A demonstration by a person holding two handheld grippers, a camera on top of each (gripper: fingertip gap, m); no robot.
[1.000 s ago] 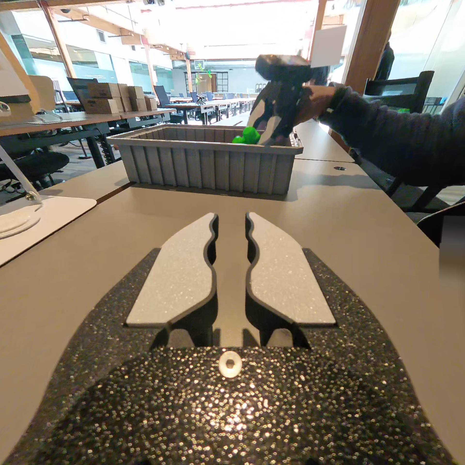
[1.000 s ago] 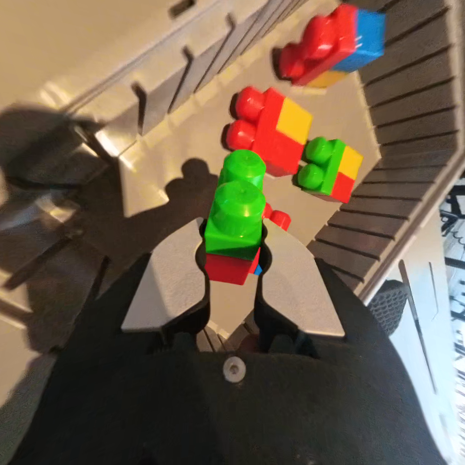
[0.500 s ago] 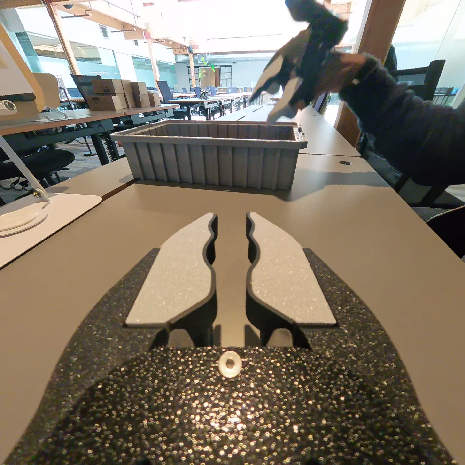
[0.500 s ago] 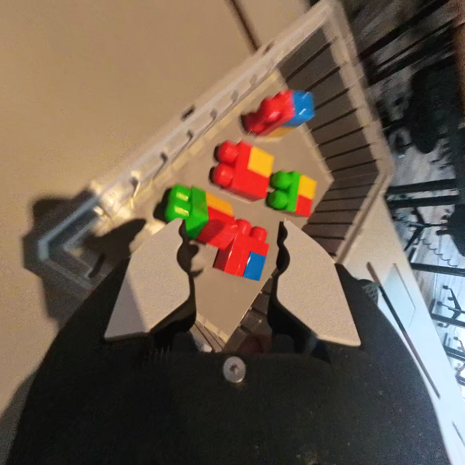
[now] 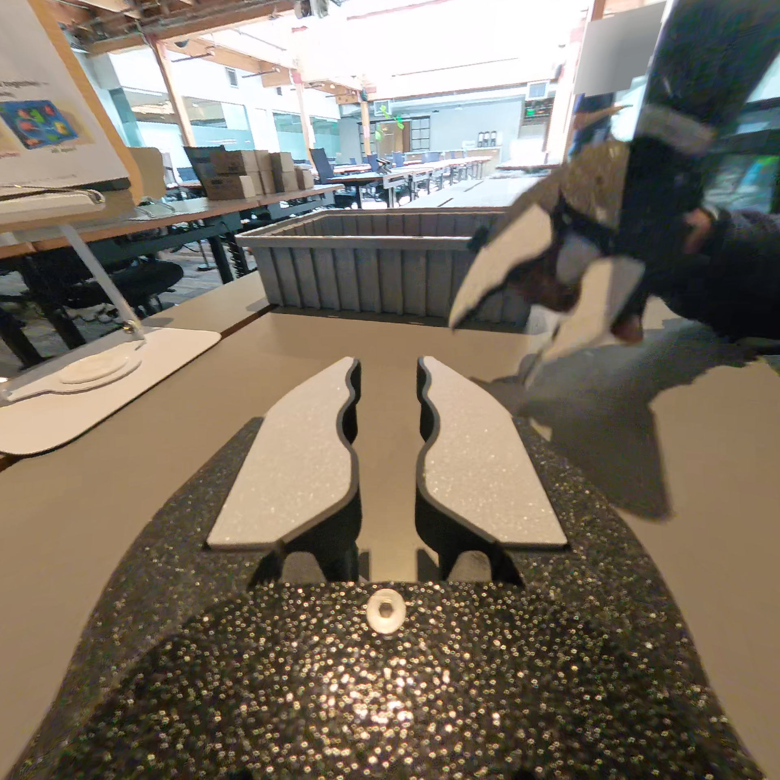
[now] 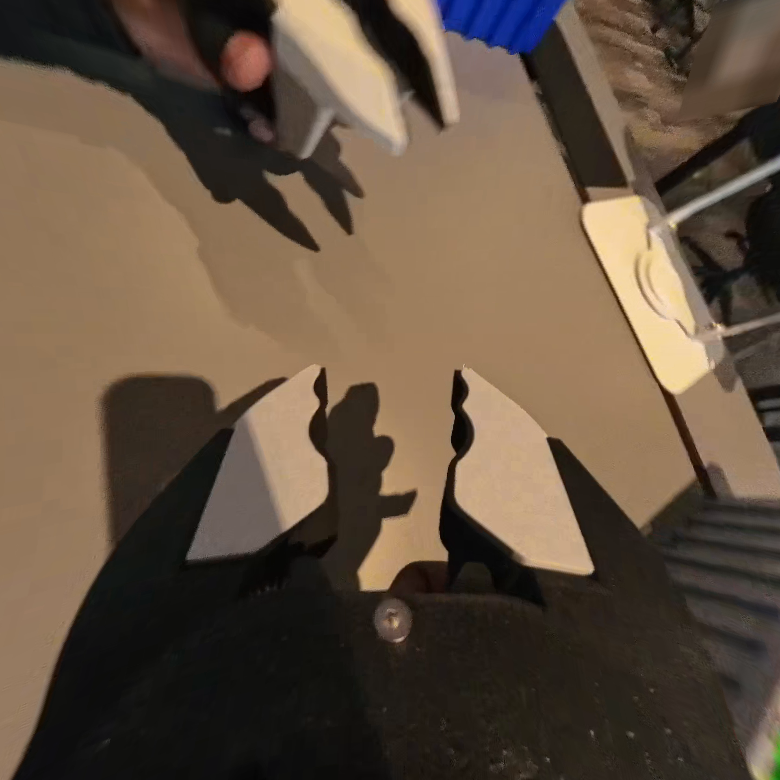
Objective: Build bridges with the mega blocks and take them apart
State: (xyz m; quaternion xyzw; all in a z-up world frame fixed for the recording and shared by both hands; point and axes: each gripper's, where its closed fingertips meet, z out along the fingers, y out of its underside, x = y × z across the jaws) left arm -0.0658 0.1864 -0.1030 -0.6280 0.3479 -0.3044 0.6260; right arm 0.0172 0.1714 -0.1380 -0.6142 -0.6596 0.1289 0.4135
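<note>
Both claws are looking like the same build: the left claw (image 5: 388, 371) is showing a black speckled body that's glittering in the light, two pale grey fingers (image 5: 295, 460) with wavy black inner edges, and a silver hex screw (image 5: 385, 611) sitting dead centre. The right claw (image 6: 390, 373) is wearing a matching screw (image 6: 392, 619), and a dark sleeve (image 5: 743, 274) is covering the arm behind it.
</note>
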